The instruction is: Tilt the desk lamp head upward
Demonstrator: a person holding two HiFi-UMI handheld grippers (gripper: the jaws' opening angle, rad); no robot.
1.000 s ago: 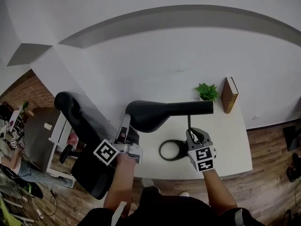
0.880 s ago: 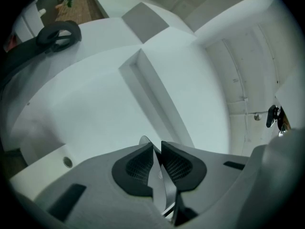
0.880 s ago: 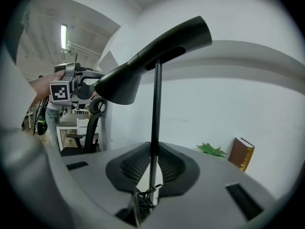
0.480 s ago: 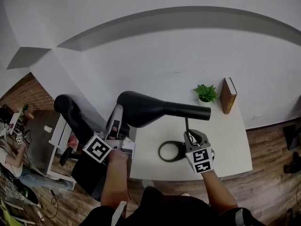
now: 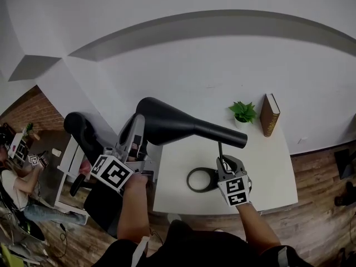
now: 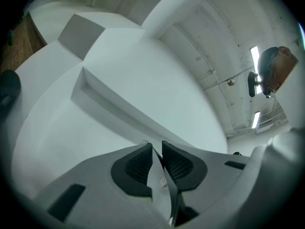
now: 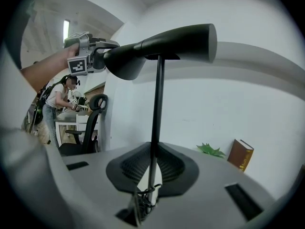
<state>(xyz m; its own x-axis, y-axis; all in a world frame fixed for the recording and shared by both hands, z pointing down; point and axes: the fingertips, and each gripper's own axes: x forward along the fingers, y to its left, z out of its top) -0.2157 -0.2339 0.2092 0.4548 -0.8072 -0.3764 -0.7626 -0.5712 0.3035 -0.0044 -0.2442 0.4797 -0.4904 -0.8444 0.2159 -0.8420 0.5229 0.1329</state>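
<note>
Nearest: right hand-held gripper (image 5: 225,164) clamped on the lamp stem (image 5: 221,151), just above the ring base (image 5: 201,179) on the desk (image 5: 267,166). Next: left hand-held gripper (image 5: 136,135). Its jaws have just eased open a little, yet the thin rim of the lamp head (image 5: 178,125) sits pinched between the pads. Head's long axis runs left-right, wide end raised at left, directly ahead of the left hand-held gripper. The right gripper view shows that slope in profile. The left gripper view shows only rim and wall (image 6: 143,80).

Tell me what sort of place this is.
Probably an office or workspace: a white desk carries a desk lamp, a book and a small potted plant, and a black office chair stands beside it.
</note>
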